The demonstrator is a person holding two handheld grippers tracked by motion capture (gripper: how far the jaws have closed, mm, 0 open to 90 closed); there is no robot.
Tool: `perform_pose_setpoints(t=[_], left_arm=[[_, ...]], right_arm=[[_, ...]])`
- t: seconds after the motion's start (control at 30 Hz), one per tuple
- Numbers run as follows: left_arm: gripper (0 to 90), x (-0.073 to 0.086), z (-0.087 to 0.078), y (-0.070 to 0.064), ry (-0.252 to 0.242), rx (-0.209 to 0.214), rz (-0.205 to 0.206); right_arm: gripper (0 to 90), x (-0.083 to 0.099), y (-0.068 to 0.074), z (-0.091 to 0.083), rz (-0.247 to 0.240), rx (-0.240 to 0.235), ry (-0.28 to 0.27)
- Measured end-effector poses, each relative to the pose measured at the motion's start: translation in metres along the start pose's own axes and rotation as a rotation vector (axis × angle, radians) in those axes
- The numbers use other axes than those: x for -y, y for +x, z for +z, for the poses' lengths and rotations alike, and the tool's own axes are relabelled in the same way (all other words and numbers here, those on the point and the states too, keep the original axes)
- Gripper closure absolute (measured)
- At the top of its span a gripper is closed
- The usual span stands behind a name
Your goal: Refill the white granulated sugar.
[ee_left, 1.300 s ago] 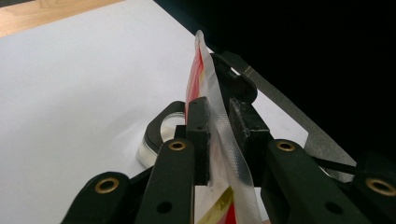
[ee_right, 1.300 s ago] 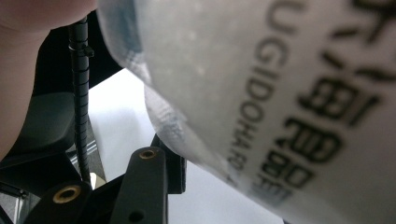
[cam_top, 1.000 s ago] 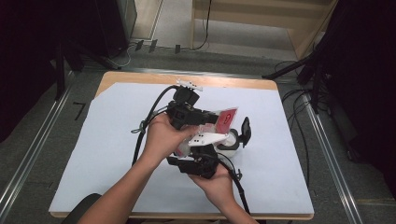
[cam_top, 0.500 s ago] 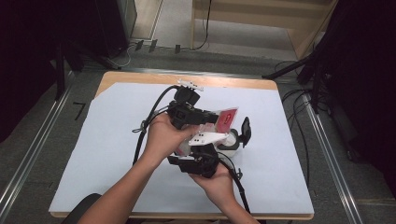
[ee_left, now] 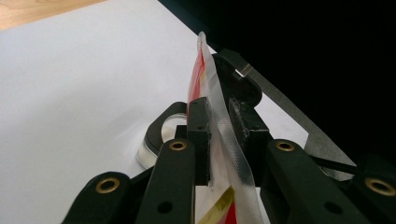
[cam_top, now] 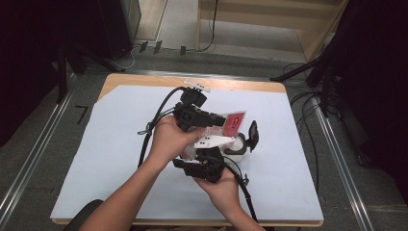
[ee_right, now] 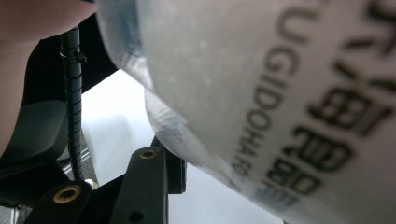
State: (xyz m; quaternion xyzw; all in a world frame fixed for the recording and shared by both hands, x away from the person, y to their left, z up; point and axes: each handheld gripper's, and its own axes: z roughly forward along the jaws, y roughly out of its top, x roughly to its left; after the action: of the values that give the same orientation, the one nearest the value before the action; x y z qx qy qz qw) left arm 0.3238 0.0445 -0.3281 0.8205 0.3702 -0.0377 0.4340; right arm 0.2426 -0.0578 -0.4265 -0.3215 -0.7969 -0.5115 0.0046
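A red and white packet [cam_top: 234,122] is held up over the middle of the white-covered table [cam_top: 120,159]. My left gripper [cam_top: 215,120] is shut on its clear sealed edge; in the left gripper view the pads pinch the packet [ee_left: 205,70] from both sides. My right gripper [cam_top: 217,150] comes up from below, and its jaws stand close together at the packet's lower edge. The packet's printed translucent face [ee_right: 261,74] lies close against the right gripper view, hiding one jaw. A small round container [cam_top: 239,146] with a raised black lid [cam_top: 252,134] sits just right of the grippers.
The container [ee_left: 161,140] sits on the table behind the left jaws. Black cables [cam_top: 159,120] trail from the left gripper over the table. The wooden table edge [cam_top: 144,79] shows at the back. Metal rails [cam_top: 337,159] run along both sides.
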Motion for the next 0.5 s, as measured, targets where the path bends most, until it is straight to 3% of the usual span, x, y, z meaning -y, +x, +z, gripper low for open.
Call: perform_pose_setpoints(t=[0.2,0.3,0.5], left_arm=[[79.4,-0.0044,0.003,-0.0017,0.018,0.003,0.017],[79.6,-0.0077,0.0044,-0.0015,0.034,0.005,0.017],[79.8,-0.0037,0.0022,0.0007,0.02,0.012,0.006]], right_arm=[[64.4,-0.0004,-0.0006,-0.0023,0.003,-0.001,-0.008],[64.5,-0.0005,0.0003,-0.0026,-0.015,0.021,-0.011],[64.6,0.0003,0.001,-0.0015,-0.026,0.026,-0.005]])
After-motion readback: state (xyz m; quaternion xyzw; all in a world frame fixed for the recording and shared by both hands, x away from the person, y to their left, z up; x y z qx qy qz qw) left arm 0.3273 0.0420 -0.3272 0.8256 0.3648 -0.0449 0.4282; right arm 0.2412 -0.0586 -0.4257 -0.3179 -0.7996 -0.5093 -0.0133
